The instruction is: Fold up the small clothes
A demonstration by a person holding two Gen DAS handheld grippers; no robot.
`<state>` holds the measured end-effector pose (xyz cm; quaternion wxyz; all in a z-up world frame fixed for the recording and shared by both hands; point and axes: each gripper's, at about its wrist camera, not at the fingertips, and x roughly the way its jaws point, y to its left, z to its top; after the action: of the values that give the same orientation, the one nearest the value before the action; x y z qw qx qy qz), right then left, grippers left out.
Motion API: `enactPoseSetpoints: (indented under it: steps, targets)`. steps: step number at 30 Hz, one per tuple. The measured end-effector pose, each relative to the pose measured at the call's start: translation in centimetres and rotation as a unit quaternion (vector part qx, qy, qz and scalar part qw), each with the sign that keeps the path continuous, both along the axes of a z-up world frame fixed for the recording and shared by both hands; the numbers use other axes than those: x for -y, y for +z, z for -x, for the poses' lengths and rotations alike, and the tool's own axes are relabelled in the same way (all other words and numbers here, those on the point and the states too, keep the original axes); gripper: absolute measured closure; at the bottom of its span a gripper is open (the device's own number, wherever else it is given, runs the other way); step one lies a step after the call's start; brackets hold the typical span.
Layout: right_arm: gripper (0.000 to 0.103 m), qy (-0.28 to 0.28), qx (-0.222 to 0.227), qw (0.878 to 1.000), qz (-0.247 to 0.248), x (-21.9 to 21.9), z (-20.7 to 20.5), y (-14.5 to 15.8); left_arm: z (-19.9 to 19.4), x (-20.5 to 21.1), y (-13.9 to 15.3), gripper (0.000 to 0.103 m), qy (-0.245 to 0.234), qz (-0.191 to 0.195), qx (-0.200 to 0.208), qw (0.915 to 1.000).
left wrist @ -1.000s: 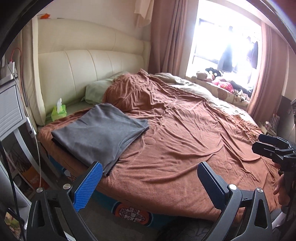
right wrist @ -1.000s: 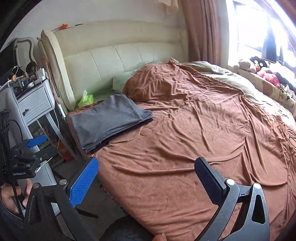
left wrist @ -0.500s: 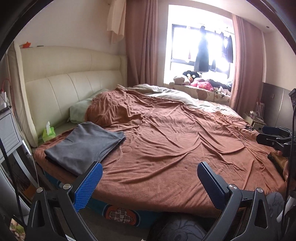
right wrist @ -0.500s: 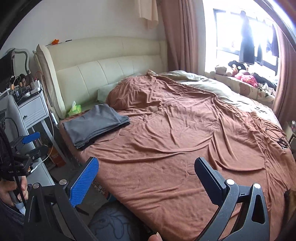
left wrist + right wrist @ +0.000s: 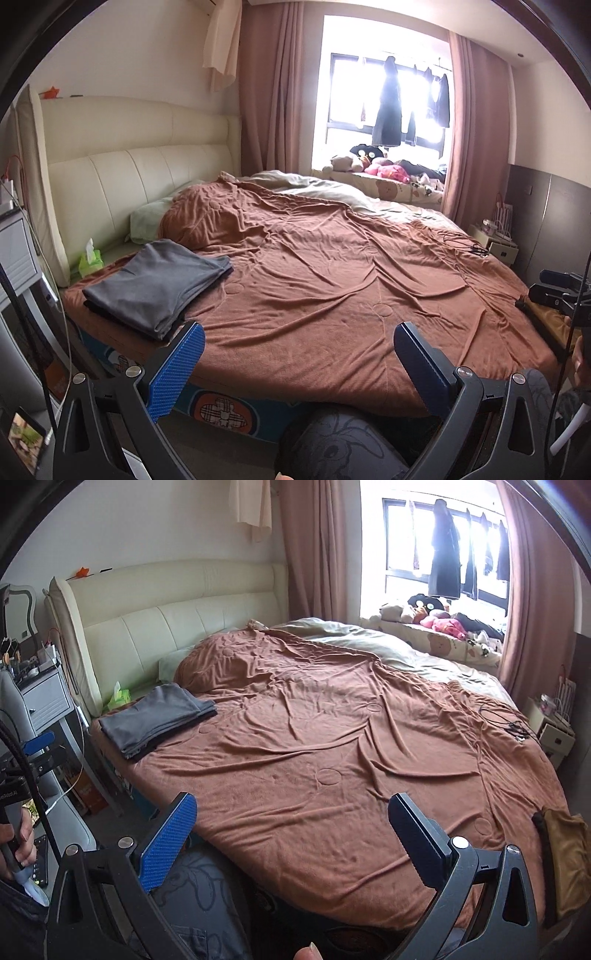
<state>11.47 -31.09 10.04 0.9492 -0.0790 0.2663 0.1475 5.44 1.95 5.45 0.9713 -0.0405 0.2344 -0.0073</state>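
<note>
I see a big bed with a brown blanket (image 5: 332, 288) spread over it. I will use this bed as my marker.

My left gripper (image 5: 299, 354) floats off the near edge of the bed. Its jaws are spread wide and hold nothing. My right gripper (image 5: 291, 830) floats off the same near edge, also spread wide with nothing inside.

The folded grey clothes (image 5: 159, 284) sit in a neat stack on the bed's near corner by the headboard (image 5: 129, 173). In the right view I see the same stack (image 5: 159, 716) on that corner. A green tissue box (image 5: 90, 262) stands just beside the stack, between it and the headboard.

A yellow-brown cloth (image 5: 565, 853) lies at the bed's other near corner, far from the grey stack. I cannot tell what kind of cloth it is.

Some black cables (image 5: 506, 723) lie on the blanket at the foot end of the bed. Soft toys (image 5: 369, 162) sit past the far side of the bed, under the window.
</note>
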Motion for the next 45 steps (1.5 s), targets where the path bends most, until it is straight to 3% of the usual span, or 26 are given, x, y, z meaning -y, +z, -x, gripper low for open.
enactPoseSetpoints:
  steps: [17,45]
  targets:
    - [0.000,-0.042,0.033,0.998,-0.035,2.8,6.5,-4.4,4.5,4.2,-2.0,0.000,0.006,-0.048,0.052,0.9975]
    - [0.000,-0.091,0.048,0.993,-0.058,5.0,8.5,-7.1,5.3,5.6,-3.4,0.000,-0.015,-0.018,0.063,0.9977]
